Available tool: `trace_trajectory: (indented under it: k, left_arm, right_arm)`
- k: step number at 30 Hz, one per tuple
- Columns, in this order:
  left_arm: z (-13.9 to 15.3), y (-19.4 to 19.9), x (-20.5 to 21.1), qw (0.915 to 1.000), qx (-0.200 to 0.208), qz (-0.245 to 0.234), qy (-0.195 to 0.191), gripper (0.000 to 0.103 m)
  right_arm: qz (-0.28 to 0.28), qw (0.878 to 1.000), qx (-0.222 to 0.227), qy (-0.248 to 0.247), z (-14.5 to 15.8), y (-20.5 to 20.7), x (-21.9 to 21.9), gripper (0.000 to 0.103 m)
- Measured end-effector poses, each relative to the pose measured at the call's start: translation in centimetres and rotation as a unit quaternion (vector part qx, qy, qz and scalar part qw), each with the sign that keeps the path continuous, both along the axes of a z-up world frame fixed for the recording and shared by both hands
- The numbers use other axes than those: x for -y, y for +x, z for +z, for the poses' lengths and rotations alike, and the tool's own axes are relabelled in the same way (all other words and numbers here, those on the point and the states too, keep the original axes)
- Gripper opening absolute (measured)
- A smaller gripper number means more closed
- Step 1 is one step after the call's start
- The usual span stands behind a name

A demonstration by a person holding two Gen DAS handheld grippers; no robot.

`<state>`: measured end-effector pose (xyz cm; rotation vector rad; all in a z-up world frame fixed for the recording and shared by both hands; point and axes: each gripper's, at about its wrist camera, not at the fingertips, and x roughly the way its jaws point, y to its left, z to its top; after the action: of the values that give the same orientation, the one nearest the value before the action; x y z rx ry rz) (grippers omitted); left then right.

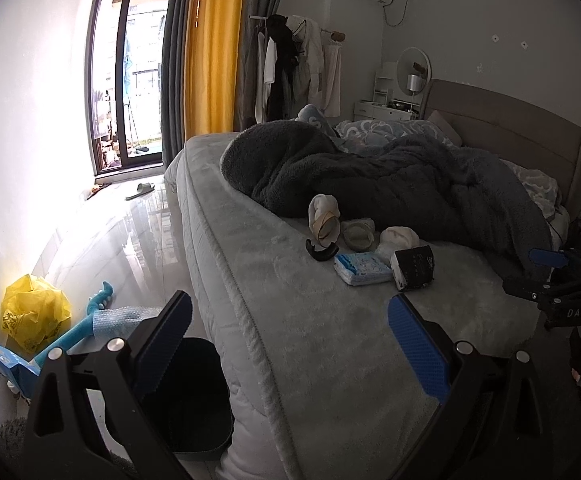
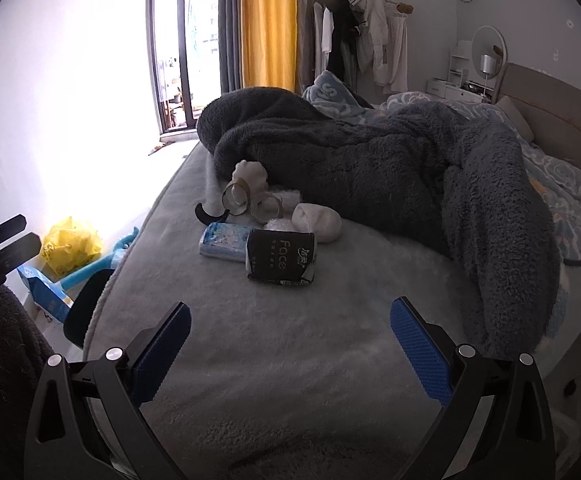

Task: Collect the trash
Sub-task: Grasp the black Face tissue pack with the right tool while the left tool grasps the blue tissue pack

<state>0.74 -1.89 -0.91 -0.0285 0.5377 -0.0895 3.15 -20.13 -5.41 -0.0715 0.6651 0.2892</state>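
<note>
**Bedroom clutter on the bed, both grippers empty**

Bedroom with a grey bed (image 2: 290, 360) under me, a rumpled dark fleece blanket (image 2: 370, 168) beyond, and a bright balcony door far ahead to the left. I have the right gripper (image 2: 290, 344) spread wide over bare bedding, pinching nothing. Straight ahead of it, well apart from the fingers, lies the trash cluster: a black tissue pack (image 2: 280, 258) printed "Face", touching a blue-white tissue pack (image 2: 224, 242) on its left, with 2 empty tape rolls (image 2: 250, 200), a black curved piece (image 2: 210, 214) and white wads (image 2: 316, 222) just behind.

My left gripper (image 1: 290, 336) is also spread and empty, hovering over the bed edge; the same cluster sits ahead and to its right. Below and left of it is a dark bin (image 1: 194, 396) on the floor beside the bed. Further left are a yellow bag (image 1: 34, 312) and a blue packet (image 1: 2, 360) against the wall.

Risks as I judge them: the packs touch, so closing on 1 could drag or nudge the other; soft bedding may let the fingers snag pile instead of the pack; tape rolls could roll off toward the blanket. Only "Face" reads clearly, plus "DAS" on the other gripper's body; smaller print is too blurred.
</note>
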Motion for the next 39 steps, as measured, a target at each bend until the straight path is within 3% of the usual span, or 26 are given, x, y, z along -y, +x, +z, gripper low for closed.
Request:
trace_trajectory:
  k: [8,13,18,24,28,33,35,37,39]
  left_arm:
    - [-0.5,1.5,-1.2,0.9987,-0.030,0.012,-0.039,0.100]
    - [-0.4,3.4,-0.9,0.9995,-0.019,-0.001,-0.026,0.100]
    - [-2.1,6.1,-0.4,0.9977,-0.049,-0.009,-0.045,0.100]
    - [-3.4,8.6,0.8,0.9980,-0.056,-0.016,-0.026,0.100]
    - [-4.4,10.5,0.6,0.9948,-0.080,-0.004,-0.062,0.100]
    - [-5.3,12.1,0.8,0.9920,-0.097,-0.005,-0.081,0.100]
    - [-5.5,12.6,1.0,0.9903,-0.099,-0.010,-0.096,0.100]
    - [-5.6,13.0,1.5,0.9898,-0.100,-0.013,-0.101,0.100]
    - [-5.8,13.4,2.1,0.9901,-0.100,-0.015,-0.097,0.100]
  right_arm:
    - [0.004,1.000,-0.014,0.015,0.0,2.7,-1.3,0.101]
    - [0.007,0.999,-0.044,0.005,-1.9,6.0,-2.4,0.101]
    - [0.005,0.998,-0.067,-0.003,-3.5,8.6,-3.0,0.101]
    - [0.010,0.996,-0.089,-0.001,-5.5,11.5,-3.5,0.101]
    - [0.010,0.996,-0.090,-0.008,-6.3,12.5,-4.1,0.101]
    - [0.010,0.995,-0.098,-0.020,-7.5,13.8,-4.5,0.100]
    - [0.008,0.995,-0.101,-0.019,-7.9,14.2,-4.4,0.097]
    - [0.010,0.994,-0.107,-0.012,-8.4,14.5,-4.1,0.081]
    - [0.010,0.994,-0.112,-0.006,-8.8,14.7,-3.9,0.076]
